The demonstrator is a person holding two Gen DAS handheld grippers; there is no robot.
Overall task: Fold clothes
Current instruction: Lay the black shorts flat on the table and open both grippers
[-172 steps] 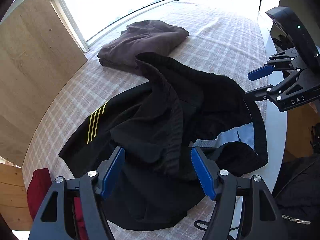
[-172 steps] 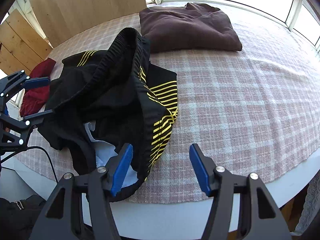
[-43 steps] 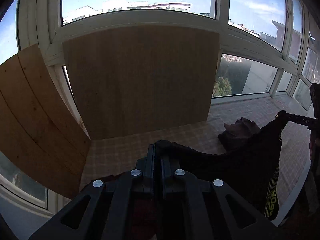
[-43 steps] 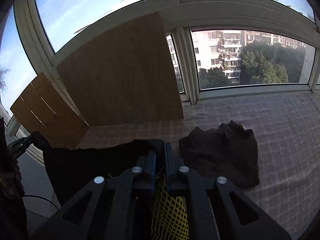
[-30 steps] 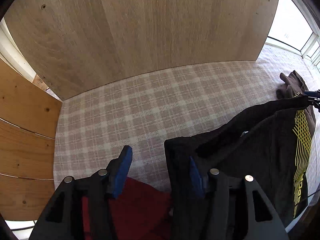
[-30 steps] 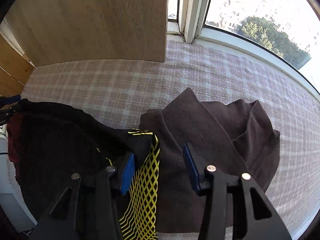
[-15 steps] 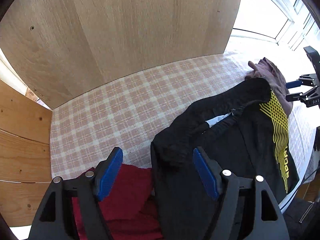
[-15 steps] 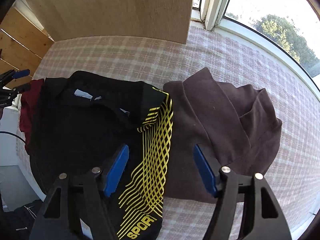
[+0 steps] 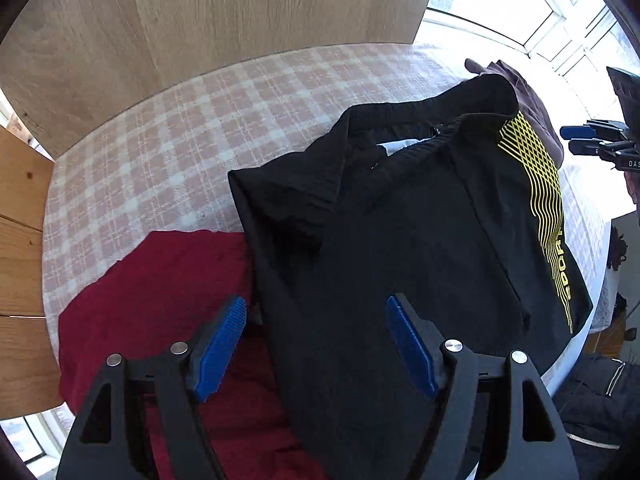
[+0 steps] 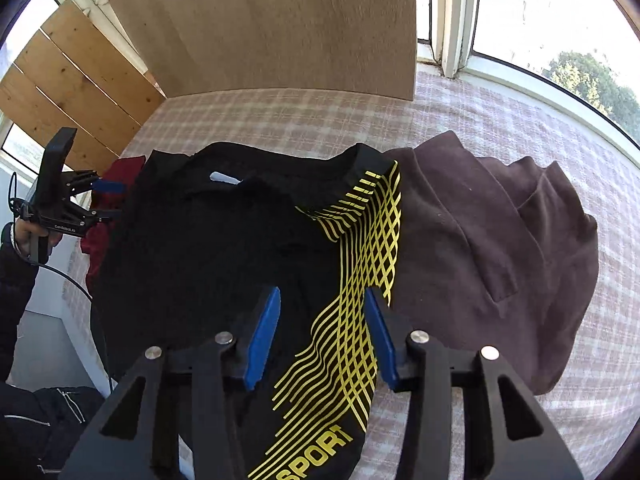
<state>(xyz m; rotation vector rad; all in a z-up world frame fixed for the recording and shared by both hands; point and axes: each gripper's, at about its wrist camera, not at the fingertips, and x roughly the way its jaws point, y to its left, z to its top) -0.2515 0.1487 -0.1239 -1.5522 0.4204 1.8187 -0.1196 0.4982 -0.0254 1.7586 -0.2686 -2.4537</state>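
Black shorts (image 9: 400, 220) with a yellow line pattern and the word SPORT lie spread on the checked tablecloth (image 9: 160, 140), waistband towards the wooden boards. My left gripper (image 9: 315, 304) hovers open over the shorts' left edge, where they overlap a red garment (image 9: 160, 280); nothing sits between its pads. In the right wrist view the shorts (image 10: 220, 248) lie under my right gripper (image 10: 321, 294). Its jaws are closing above the yellow pattern, the pads apart and not pressing cloth. Each gripper also shows in the other's view: the left gripper (image 10: 104, 200) and the right gripper (image 9: 580, 140).
A folded brown garment (image 10: 500, 240) lies right beside the shorts, its edge under them. Wooden boards (image 10: 260, 20) lean against the window behind the table. A person's hand (image 10: 28, 236) holds the left gripper. A dark jacket (image 9: 592, 400) lies beyond the table's rim.
Both grippers let go of the shorts' waistband, which has dropped flat onto the table. Both have pulled back over the shorts. The right jaws stand narrower than half a second ago.
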